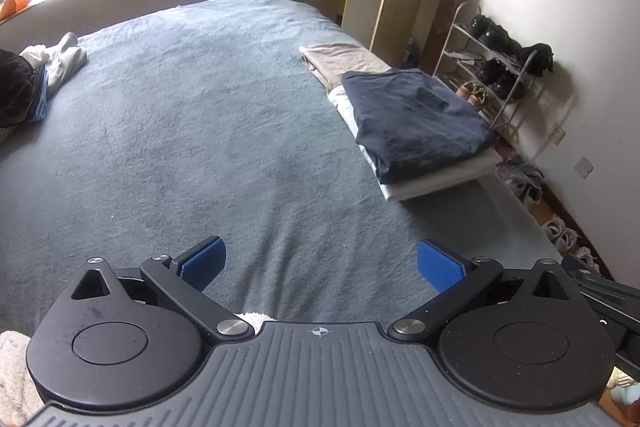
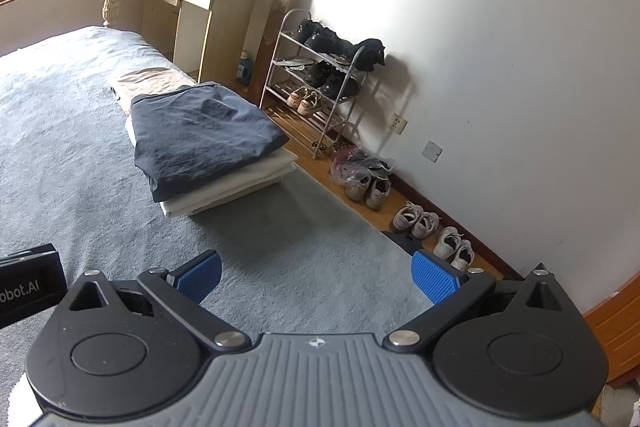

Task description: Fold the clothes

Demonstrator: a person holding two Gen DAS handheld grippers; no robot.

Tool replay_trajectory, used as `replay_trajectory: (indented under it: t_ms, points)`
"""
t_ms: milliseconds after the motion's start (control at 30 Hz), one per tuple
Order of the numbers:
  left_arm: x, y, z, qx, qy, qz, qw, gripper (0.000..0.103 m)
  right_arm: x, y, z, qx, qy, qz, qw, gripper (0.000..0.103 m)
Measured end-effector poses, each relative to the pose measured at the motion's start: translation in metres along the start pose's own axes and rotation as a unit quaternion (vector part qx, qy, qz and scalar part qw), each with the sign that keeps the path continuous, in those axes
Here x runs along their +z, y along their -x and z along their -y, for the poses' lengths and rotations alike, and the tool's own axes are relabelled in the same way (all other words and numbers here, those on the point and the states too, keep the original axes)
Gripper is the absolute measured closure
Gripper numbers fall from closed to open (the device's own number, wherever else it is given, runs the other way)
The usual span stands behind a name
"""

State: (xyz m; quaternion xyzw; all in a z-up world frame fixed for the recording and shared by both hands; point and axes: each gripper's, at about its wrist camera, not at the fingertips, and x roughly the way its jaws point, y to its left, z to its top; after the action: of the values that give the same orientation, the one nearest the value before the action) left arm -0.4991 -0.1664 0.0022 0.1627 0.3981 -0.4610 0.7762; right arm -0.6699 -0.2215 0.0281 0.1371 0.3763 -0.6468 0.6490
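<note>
Both claws are empty and spread wide above the grey-blue bed point(image 1: 200, 115) — the left claw point(image 1: 322, 265) over its near middle, the right claw point(image 2: 318, 277) nearer the bed's right edge. A folded navy garment point(image 1: 416, 119) tops a stack of folded white pieces point(image 1: 440, 173) by that edge, with a folded beige piece point(image 1: 340, 57) lying just beyond it. What looks left to fold is the loose heap at the far left of the bed: a pale garment point(image 1: 60, 61) beside something dark point(image 1: 16, 87) (too bunched to name).

These clothes should be light, soft and floppy; a pinch at a hem, shoulder seam or corner would likely lift them cleanly, while a grab mid-cloth would only bunch them.

Nothing lies on the bed between the claws and the heap. Off to the right, a shoe rack point(image 2: 320, 79), floor shoes point(image 2: 416, 221) and a counter point(image 2: 200, 19) stand clear of the bed — no obstacle
</note>
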Motion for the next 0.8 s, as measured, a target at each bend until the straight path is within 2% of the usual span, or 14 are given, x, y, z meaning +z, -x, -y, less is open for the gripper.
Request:
replay_trajectory:
  t_ms: [800]
  points:
    - [-0.0012,0.0020,0.0029,-0.005,-0.003,-0.002,1.0000,0.000,0.0014,0.0013,0.0023,0.000,-0.001,0.003,1.000,0.000]
